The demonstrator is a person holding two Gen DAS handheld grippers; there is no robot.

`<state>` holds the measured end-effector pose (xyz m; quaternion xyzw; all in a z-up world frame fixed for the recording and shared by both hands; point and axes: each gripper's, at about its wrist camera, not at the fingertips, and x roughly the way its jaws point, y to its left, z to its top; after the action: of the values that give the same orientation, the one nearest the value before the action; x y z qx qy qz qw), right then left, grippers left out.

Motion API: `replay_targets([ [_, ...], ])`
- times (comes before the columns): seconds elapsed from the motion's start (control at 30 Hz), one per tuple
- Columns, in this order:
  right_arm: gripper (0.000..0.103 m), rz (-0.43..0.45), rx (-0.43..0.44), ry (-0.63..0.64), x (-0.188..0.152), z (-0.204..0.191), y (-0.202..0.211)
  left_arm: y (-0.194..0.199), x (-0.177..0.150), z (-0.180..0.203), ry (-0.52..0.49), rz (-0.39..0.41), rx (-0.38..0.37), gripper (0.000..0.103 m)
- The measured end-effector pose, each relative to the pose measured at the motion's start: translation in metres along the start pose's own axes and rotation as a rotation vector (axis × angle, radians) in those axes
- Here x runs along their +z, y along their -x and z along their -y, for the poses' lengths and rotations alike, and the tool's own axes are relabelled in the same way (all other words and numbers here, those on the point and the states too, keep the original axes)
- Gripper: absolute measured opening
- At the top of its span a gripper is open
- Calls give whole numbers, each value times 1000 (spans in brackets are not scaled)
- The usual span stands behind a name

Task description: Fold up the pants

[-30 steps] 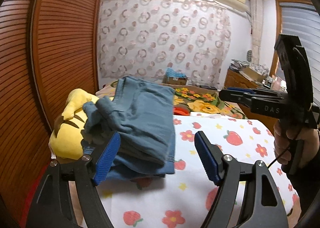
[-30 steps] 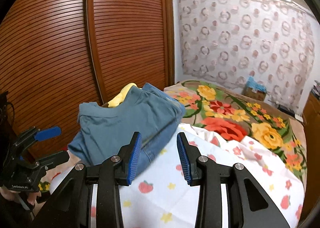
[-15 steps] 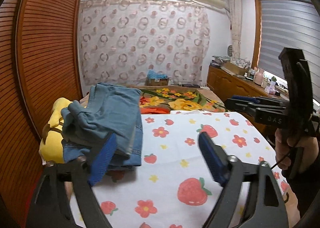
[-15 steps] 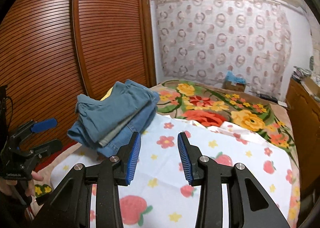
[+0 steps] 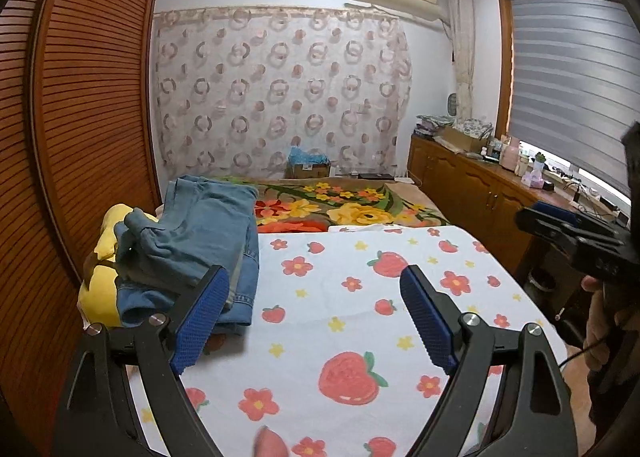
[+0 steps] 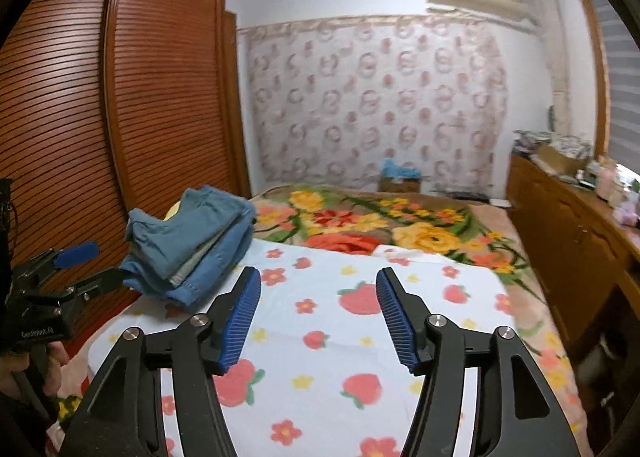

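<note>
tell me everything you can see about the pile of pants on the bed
The pants are a stack of folded blue garments: lighter teal-blue cloth on top, darker denim with stitched hems beneath, a pale layer between. The top piece is rumpled at its near left corner. The pile lies at the bed's left edge by the wardrobe, resting on a yellow plush and the strawberry sheet. Neither gripper touches it.

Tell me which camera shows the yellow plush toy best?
The left wrist view. There the yellow plush toy bulges out plainly from under the stacked pants, showing dark markings. The right wrist view shows only a thin yellow sliver peeking behind the pants.
</note>
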<state>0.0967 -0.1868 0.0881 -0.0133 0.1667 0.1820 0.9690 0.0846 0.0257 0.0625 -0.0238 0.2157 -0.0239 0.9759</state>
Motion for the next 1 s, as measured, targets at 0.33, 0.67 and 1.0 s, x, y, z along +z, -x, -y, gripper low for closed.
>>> replay_targets([
  [0.33,68,28,-78,-32,-23,-33,31,15,-5,16,-33,14,14,88],
  [0.67,68,40,-90,-54,-29,-30,27,18,-8,18,-36,10,24,88],
  [1.0,68,42,-95,-54,-31,-30,27,18,-7,18,-33,11,22,88],
])
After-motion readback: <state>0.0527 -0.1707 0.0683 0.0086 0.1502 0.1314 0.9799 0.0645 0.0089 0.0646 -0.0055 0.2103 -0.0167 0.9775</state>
